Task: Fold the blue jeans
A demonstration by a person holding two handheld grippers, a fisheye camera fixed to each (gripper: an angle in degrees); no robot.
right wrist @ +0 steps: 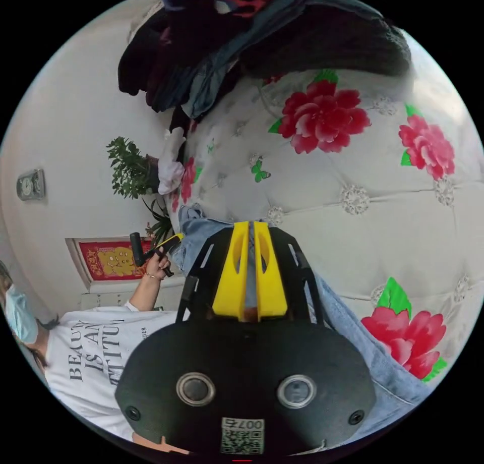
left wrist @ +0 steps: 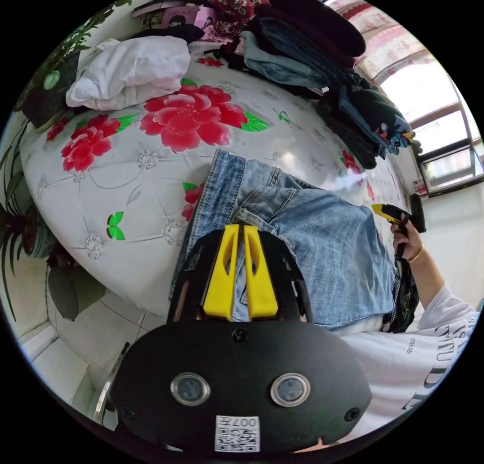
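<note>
White quilted bedding printed with large red flowers covers a bed (left wrist: 126,181) in a bright room, with a window (left wrist: 443,146) at one side. Stacks of dark folded clothes (left wrist: 312,45) and a white bundle of cloth (left wrist: 131,70) sit along the far part of the bed, well apart from the work.

The blue jeans (left wrist: 322,242) lie on the near edge of the bed, just in front of the person, partly folded, with the waistband and a pocket seam showing. Light-washed denim like this looks fairly heavy and soft. It should drape and hold a crease, and it is not slippery or fragile. The thick waistband and side seams look like the firmest places to pinch, since thinner single layers may slide loose.

The left gripper (left wrist: 241,232) points down at the jeans near the waistband. Its yellow jaws are drawn nearly together with denim between them, so it appears to be clamped on the fabric. In the right gripper view, the right gripper (right wrist: 251,229) has its jaws close together with a strip of denim in the narrow gap, apparently pinching an edge of the jeans (right wrist: 383,363).

In the left gripper view, the person's hand (left wrist: 406,242) holds the other gripper at the far side of the jeans, forearm reaching in from a white printed T-shirt (left wrist: 428,353).
</note>
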